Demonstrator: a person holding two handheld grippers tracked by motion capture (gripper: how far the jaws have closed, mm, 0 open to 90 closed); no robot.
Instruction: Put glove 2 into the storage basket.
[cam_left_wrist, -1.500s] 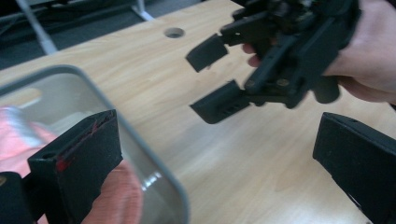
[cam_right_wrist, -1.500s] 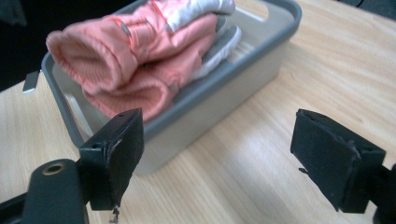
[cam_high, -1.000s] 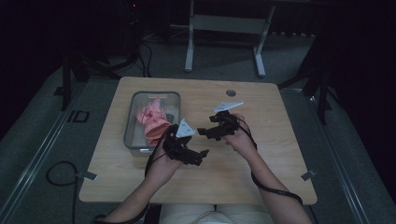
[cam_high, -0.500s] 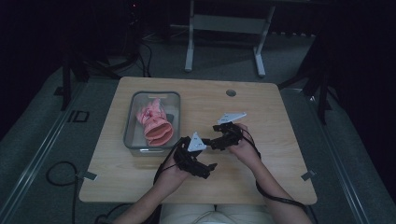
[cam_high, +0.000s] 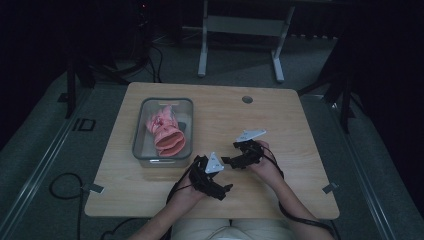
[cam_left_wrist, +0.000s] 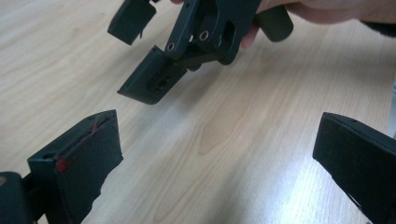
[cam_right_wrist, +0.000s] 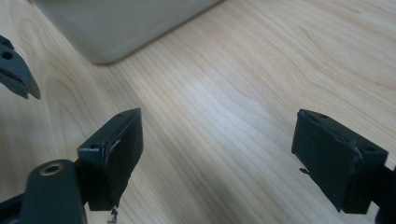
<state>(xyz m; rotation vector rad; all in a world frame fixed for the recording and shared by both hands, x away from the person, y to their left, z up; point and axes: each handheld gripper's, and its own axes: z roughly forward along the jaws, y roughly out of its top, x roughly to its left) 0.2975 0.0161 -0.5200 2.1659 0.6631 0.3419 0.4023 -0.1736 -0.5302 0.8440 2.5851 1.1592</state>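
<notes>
A pink, crumpled glove-like thing (cam_high: 166, 132) lies inside a clear plastic tub (cam_high: 141, 122) on the left of the wooden table (cam_high: 280, 115). My left gripper (cam_high: 212, 177) hovers near the front edge, right of the tub, open with nothing between its jaws (cam_left_wrist: 215, 158). Just beyond it to the right, my right gripper (cam_high: 235, 159) is also open and empty (cam_right_wrist: 219, 154), pointing towards the tub's corner (cam_right_wrist: 116, 23). In the left gripper view the right gripper (cam_left_wrist: 187, 46) hangs close ahead, above bare wood.
A round cable hole (cam_high: 247, 99) sits at the table's far edge. Cables trail from both grippers over the front edge. A metal stand (cam_high: 240, 30) is on the floor behind the table.
Both grippers have drawn back from the tub towards the front edge of the table. The pink thing stays in the tub.
</notes>
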